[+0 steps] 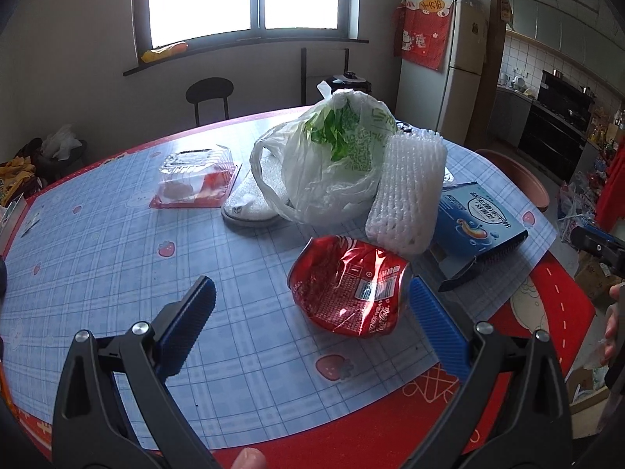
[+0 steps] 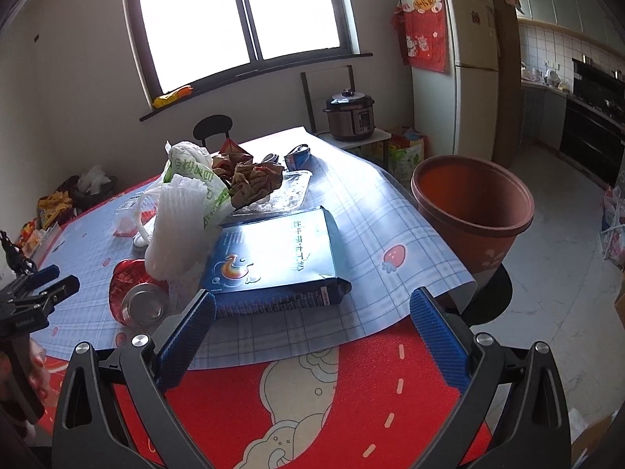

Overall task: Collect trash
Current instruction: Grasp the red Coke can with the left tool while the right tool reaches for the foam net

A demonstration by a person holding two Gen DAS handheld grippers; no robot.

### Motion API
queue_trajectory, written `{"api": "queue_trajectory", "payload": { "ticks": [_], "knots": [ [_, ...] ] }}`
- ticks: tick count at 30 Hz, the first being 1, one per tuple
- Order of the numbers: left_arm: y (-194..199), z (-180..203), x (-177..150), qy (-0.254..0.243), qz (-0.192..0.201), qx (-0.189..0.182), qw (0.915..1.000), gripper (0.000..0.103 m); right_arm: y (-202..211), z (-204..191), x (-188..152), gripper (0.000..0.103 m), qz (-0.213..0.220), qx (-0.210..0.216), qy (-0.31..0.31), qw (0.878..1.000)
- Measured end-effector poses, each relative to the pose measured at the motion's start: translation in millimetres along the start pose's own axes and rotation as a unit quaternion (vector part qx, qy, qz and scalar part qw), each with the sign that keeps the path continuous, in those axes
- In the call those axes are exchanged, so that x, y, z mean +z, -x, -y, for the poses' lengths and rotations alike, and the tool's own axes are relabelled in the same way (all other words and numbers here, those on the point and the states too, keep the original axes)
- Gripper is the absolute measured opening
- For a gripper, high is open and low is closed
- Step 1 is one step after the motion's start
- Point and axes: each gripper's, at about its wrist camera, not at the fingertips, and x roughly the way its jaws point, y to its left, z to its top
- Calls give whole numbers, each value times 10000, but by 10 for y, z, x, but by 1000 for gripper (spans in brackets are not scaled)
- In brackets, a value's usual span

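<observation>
two grippers, both spread wide and holding nothing. the left gripper (image 1: 312, 305) has its blue ribbed fingers (image 1: 433, 320) apart over the blue checked tablecloth (image 1: 97, 258), with the crushed red soda can (image 1: 349, 285) lying on its side between them; the right-hand finger sits just beside the can's end, and whether it touches i cannot tell. the right gripper (image 2: 312, 312) hangs open at the table's near edge, its left finger (image 2: 187, 328) just in front of the flat blue cardboard box (image 2: 273, 254), apart from it. beyond the can stand a white foam fruit net (image 1: 406, 199) and a white plastic bag with green print (image 1: 332, 160), close together, and a clear plastic clamshell on a red tray (image 1: 195, 179) lies further left. a terracotta-coloured plastic bin (image 2: 472, 211) stands just past the table's right edge. the hands holding the grippers show only as fingertips at the frame edges. the box's open end is partly hidden by the foam net in the left view.
</observation>
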Motion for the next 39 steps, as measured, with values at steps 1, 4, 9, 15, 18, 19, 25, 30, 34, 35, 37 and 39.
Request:
{"api": "queue_trajectory", "payload": {
  "ticks": [1, 4, 9, 15, 18, 19, 25, 30, 34, 35, 37, 39],
  "knots": [
    [-20, -1, -2, 11, -25, 7, 10000, 97, -31, 34, -4, 98, -49, 58, -69, 9999],
    [-53, -34, -27, 104, -126, -24, 9999, 97, -52, 36, -16, 98, -45, 119, -78, 9999],
    [-208, -244, -106, 749, -418, -404, 9955, 97, -47, -77, -48, 98, -39, 127, 20, 9999],
    [-432, -489, -166, 1315, -707, -977, 9840, 71, -120, -272, -94, 98, -56, 184, -52, 9998],
    [-591, -705, -155, 2116, -903, -1604, 9599, 67, -151, -408, -111, 98, 9, 267, -105, 9996],
    [-632, -751, -154, 2314, -924, -1785, 9519, 67, -170, -460, -119, 98, 15, 277, -106, 9996],
    [-797, -781, -202, 2698, -1215, -2254, 9283, 68, -296, -718, -134, 98, -95, 282, -108, 9995],
    [-935, -740, -282, 2929, -1346, -2527, 9123, 68, -292, -883, -103, 98, -83, 181, 50, 9998],
    [-1046, -645, -321, 2960, -1362, -2597, 9091, 66, -253, -936, -118, 98, -97, 104, 176, 9997],
    [-1065, -612, -320, 2982, -1345, -2651, 9070, 66, -240, -930, -125, 98, -104, 75, 191, 9997],
    [-1098, -547, -314, 3032, -1322, -2736, 9032, 66, -204, -894, -135, 98, -101, 30, 161, 9998],
    [-1125, -498, -305, 3071, -1290, -2762, 9015, 66, -183, -849, -140, 98, -82, 14, 87, 9999]
  ]
}}
